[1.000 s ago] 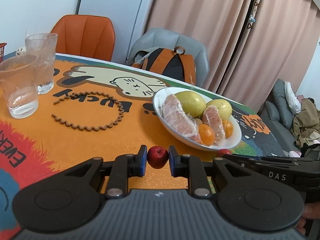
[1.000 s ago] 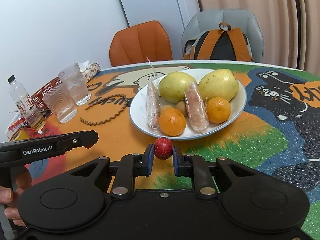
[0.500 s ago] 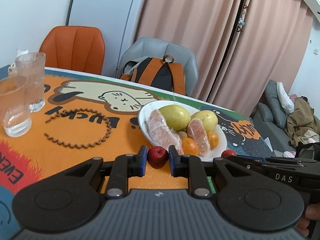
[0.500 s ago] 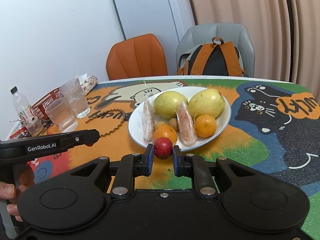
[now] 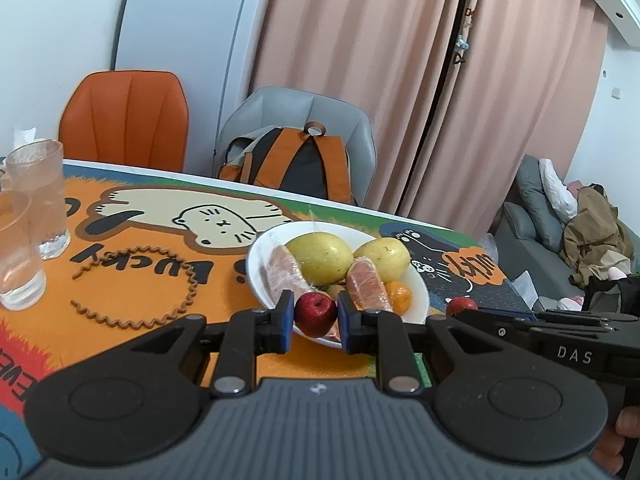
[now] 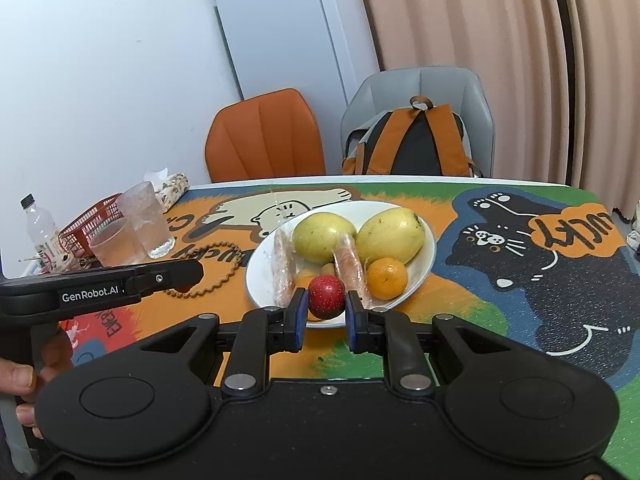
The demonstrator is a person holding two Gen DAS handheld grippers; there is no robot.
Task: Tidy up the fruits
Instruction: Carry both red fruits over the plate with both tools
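Both grippers have gone up and the white plate (image 6: 423, 258) looks smaller; left gripper (image 5: 315, 317) pinches a dark red fruit (image 5: 315, 314); right gripper (image 6: 326, 306) pinches a speckled red fruit (image 6: 326, 296); the plate lies straight ahead, below both.

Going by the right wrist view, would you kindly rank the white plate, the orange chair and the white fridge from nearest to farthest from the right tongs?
From the right tongs:
1. White plate, directly ahead on the table.
2. Orange chair, behind the table, ahead-left.
3. White fridge, against the wall behind the chair.
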